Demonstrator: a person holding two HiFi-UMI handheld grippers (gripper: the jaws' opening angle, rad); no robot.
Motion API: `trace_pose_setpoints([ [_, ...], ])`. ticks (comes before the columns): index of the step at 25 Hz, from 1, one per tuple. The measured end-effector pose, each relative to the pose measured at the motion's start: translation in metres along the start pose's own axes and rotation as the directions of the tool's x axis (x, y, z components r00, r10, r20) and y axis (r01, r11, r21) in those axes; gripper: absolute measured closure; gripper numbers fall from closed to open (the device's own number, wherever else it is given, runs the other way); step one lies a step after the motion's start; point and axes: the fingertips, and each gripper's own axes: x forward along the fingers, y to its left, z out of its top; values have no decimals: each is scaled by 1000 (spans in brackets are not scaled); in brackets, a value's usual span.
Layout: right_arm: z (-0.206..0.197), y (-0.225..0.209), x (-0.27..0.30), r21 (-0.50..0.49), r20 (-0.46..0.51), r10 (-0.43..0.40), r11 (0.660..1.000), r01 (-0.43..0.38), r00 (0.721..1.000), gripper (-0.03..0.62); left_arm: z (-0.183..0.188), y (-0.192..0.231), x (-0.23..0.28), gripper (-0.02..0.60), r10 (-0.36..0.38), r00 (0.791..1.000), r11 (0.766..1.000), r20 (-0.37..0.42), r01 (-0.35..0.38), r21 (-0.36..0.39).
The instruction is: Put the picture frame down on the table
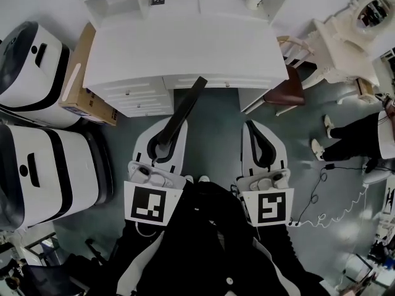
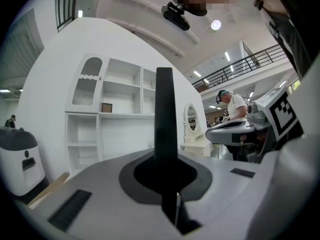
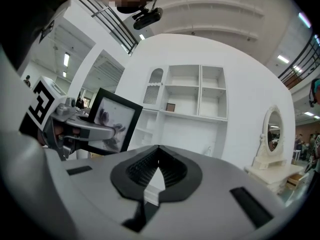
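The left gripper (image 1: 165, 142) has its fingers clamped on the frame's (image 1: 188, 103) lower end, which carries it in the air, not yet set down. The frame is short of the counter (image 1: 185, 48), its far end reaching the counter's front edge in the head view. Its long axis runs from the fingers up and toward the counter, thin edge facing the left gripper and pictured face turned right. The right gripper (image 1: 254, 134), fingers shut on nothing, hangs just short of the counter, likely spare.

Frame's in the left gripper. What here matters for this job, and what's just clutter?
Job: picture frame; left gripper clamped on it; white table ahead.
Clutter: shut, empty right gripper; cardboard box; chair; vanity mirror; floor cable.
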Motion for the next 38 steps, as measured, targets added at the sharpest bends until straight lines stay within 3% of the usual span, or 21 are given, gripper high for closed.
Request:
trace_pose_setpoints([
  [12, 0, 6, -28, -12, -14, -111, 994, 111, 994, 591, 3, -14, -15, 569, -106, 994, 994, 23, 105, 37],
  [18, 1, 7, -44, 0, -10, -175, 985, 175, 985, 591, 2, -21, -22, 569, -143, 989, 990, 35, 142, 19],
  [22, -1, -2, -49, 7, -12, -197, 980, 197, 980, 591, 7, -29, -19, 569, -167, 985, 983, 31, 165, 76],
  [29, -7, -24, -56, 15, -8, -199, 980, 199, 980, 591, 14, -46, -4, 569, -166, 986, 983, 37, 162, 89],
  [38, -23, -81, -60, 15, -15, -127, 992, 127, 992, 591, 27, -91, 32, 569, -132, 991, 983, 30, 127, 132],
])
